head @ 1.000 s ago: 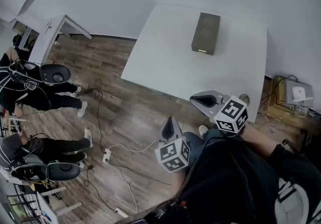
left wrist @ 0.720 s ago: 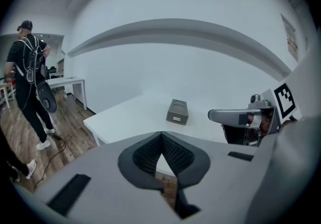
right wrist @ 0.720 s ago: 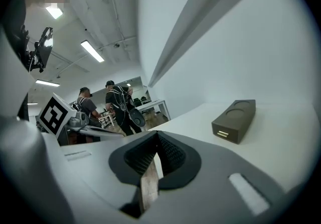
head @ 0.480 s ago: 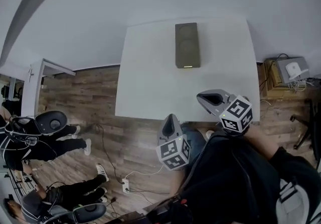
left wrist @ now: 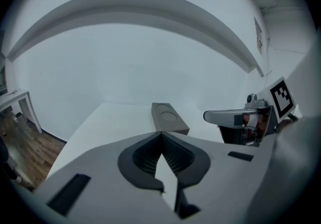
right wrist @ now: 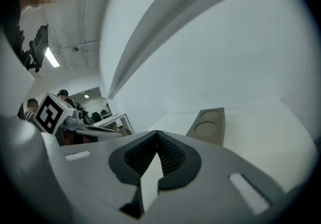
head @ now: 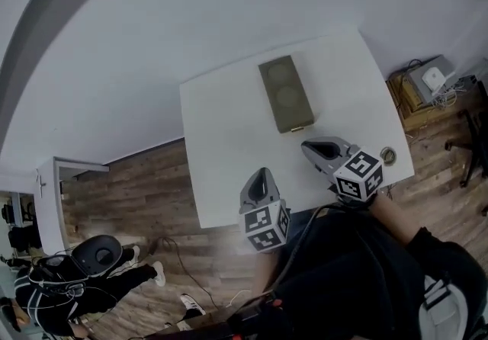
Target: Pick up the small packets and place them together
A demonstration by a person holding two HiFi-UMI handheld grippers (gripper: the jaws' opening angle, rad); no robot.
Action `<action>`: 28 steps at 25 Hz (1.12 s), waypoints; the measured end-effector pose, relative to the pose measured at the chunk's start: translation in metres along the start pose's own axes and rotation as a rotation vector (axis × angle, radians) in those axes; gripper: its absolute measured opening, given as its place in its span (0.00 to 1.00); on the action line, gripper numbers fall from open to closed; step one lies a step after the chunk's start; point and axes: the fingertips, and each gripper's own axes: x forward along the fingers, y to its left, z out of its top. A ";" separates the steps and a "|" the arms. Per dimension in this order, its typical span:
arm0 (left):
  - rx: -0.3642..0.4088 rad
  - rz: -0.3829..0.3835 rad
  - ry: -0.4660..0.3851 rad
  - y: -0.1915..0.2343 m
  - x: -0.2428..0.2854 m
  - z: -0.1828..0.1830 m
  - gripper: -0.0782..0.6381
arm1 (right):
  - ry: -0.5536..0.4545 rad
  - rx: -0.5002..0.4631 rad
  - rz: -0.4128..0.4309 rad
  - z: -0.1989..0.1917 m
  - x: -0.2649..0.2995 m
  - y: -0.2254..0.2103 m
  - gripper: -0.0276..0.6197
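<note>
No small packets show in any view. An olive-brown oblong box (head: 285,93) with two round recesses lies on the white table (head: 221,140); it also appears ahead as the box (left wrist: 168,117) and the box (right wrist: 208,126). My left gripper (head: 259,178) hovers at the table's near edge, shut and empty. My right gripper (head: 316,151) is over the table just short of the box, shut with nothing between its pads. The left gripper's jaws (left wrist: 161,134) meet at the tip, and so do the right gripper's jaws (right wrist: 157,133).
A round grommet (head: 388,155) sits near the table's right corner. A crate with devices and cables (head: 425,78) stands on the wood floor at right. A seated person (head: 72,289) and another desk (head: 57,178) are at the left. A white wall runs behind the table.
The head view has swung, so the table and box now lie straight ahead and nearer. Both grippers have come up over the table's near edge and stay shut.
</note>
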 end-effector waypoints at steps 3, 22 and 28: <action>0.038 -0.087 0.037 0.001 0.017 0.004 0.10 | -0.021 0.019 -0.125 0.002 0.006 -0.015 0.04; 0.150 -0.324 0.175 0.024 0.073 -0.022 0.10 | 0.184 0.036 -0.495 -0.068 0.053 -0.071 0.27; 0.112 -0.331 0.191 0.037 0.082 -0.022 0.10 | 0.297 0.070 -0.563 -0.089 0.074 -0.084 0.33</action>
